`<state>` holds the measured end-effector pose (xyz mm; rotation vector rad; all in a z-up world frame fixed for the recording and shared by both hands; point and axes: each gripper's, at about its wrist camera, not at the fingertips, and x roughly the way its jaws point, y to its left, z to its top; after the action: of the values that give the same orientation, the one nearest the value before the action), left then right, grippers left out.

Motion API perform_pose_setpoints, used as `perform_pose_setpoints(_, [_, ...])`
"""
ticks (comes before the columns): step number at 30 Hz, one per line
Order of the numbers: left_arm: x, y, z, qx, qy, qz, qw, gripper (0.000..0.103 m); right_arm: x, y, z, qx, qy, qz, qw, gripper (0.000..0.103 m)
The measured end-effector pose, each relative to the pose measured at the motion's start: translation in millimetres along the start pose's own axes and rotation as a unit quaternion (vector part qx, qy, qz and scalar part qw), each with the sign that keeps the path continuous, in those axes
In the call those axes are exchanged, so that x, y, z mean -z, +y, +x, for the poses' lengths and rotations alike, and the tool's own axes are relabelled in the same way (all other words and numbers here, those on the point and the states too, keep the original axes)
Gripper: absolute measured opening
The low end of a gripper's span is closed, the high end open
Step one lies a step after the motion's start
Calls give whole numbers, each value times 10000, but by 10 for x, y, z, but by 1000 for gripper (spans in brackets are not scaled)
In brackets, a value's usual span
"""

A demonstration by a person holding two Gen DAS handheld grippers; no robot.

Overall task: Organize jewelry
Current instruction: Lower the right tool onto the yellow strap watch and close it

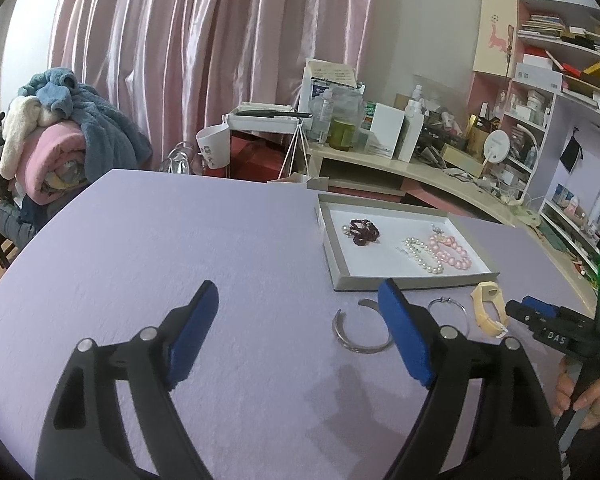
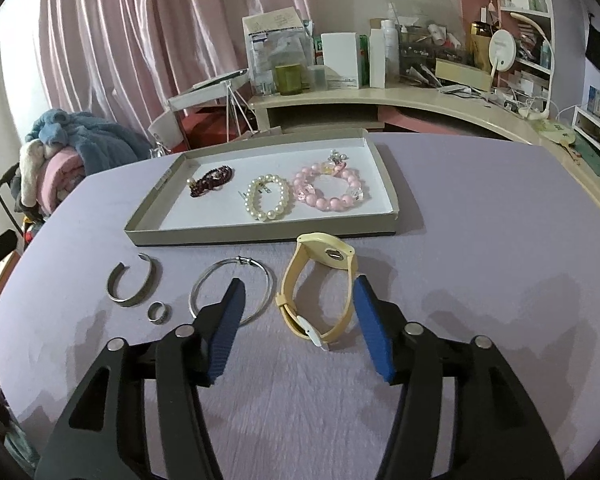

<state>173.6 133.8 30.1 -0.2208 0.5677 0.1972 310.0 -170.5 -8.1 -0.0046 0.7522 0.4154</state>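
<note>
Jewelry is split: three bead bracelets [image 2: 268,196] lie in the shallow tray [image 2: 260,236], while a cuff [image 2: 134,284], ring [image 2: 159,313], wire bangle [image 2: 232,292] and cream watch [image 2: 320,292] line its near edge on the purple table [image 2: 480,240]. The right gripper [image 2: 296,312] stands wide around the watch without pressing it. The left gripper [image 1: 300,316], wide and empty, has bare table to its left.
</note>
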Motion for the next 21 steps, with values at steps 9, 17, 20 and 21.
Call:
perform_pose_setpoints(9, [12, 1, -1, 4, 2, 6, 10000, 82, 0, 1, 242, 327, 210, -2, 9992, 62])
perform_pose_setpoints(17, [79, -24, 30, 7, 58, 27, 10000, 82, -7, -5, 389, 544, 331, -45, 9980, 66])
perform_pose_setpoints(20, [85, -38, 49, 17, 87, 26, 10000, 82, -18, 3, 433, 582, 380, -73, 9976, 66])
perform_pose_setpoints(21, [88, -46, 57, 22, 99, 34, 9999, 82, -25, 1, 447, 578, 399, -63, 9975, 66])
